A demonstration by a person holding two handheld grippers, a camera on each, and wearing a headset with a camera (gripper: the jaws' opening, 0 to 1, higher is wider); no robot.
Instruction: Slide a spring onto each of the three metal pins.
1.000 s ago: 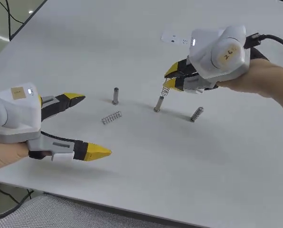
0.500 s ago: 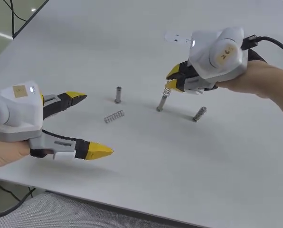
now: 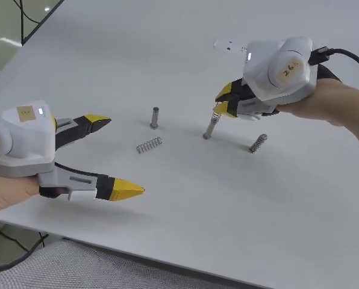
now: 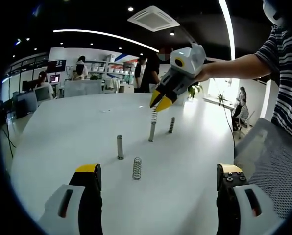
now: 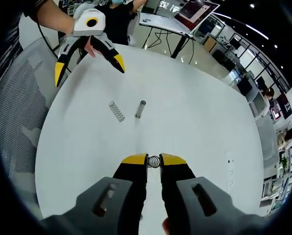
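Right gripper (image 3: pixel 221 101), clamped on spring (image 3: pixel 215 114), has lowered it onto the pin (image 3: pixel 208 130) beneath its tips; second threading apparently begun.

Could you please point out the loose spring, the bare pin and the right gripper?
loose spring (image 3: pixel 149 145), head view, middle coils.
bare pin (image 3: pixel 155 117), head view, shaft.
right gripper (image 5: pixel 154 159), right gripper view, between fingertips.

In the head view, the white table (image 3: pixel 227 229) offers open passage across lower centre and lower right, while the upper centre is obstructed by a bare pin (image 3: pixel 155 117), a loose spring (image 3: pixel 149 145) near it, a leaning pin (image 3: pixel 209 130) beneath the right gripper (image 3: pixel 223 101), which pinches a held spring (image 3: pixel 216 113), and a sprung pin (image 3: pixel 258 142).
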